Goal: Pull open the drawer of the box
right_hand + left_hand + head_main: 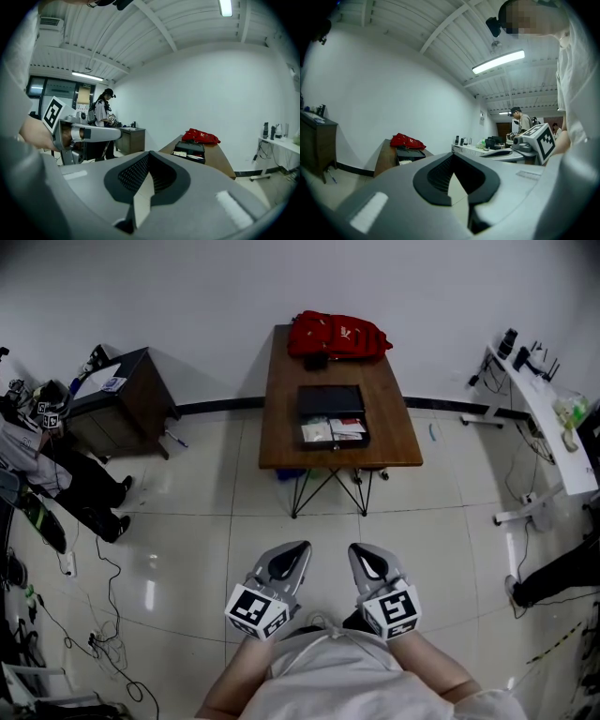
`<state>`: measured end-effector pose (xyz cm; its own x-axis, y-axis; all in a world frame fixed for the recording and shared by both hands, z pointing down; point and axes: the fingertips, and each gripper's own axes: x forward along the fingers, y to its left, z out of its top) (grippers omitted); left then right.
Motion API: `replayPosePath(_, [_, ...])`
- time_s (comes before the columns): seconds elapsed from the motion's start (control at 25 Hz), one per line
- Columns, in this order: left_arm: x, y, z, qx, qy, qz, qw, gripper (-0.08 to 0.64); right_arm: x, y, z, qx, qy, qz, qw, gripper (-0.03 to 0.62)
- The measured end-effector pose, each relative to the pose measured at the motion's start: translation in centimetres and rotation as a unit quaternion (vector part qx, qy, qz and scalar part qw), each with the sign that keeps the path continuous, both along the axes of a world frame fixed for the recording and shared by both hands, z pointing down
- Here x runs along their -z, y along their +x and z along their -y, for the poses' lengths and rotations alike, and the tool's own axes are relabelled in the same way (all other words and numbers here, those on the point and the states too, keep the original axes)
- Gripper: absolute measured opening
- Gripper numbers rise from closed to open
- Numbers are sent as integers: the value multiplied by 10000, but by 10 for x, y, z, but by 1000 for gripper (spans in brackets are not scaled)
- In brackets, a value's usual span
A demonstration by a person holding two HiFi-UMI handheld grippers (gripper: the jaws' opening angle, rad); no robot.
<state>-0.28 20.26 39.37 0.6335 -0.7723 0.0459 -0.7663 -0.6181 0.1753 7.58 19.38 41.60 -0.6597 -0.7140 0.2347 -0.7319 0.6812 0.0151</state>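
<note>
At six o'clock, the grey left gripper point(296, 551) and grey right gripper point(360, 553) sit side by side, jaws closed and empty. Well off at twelve o'clock, the flat black box point(330, 400) lies on a brown wooden table point(281, 423), with a red fabric bag point(337, 335) beyond it.

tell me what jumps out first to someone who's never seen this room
The red bag at the far end of the brown table stands out first against the white wall. A black box lies just in front of it, with papers showing at its near side. Low in the head view, the left tool and right tool sit side by side over the tiled floor, both shut and well short of the table.
</note>
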Motion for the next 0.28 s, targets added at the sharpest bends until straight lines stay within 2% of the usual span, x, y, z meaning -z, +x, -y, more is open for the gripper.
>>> replayPosePath(0.28, [-3, -4, -2, -23, 25, -11, 10000, -5, 0, 0, -1, -88, 48, -70, 9999, 5])
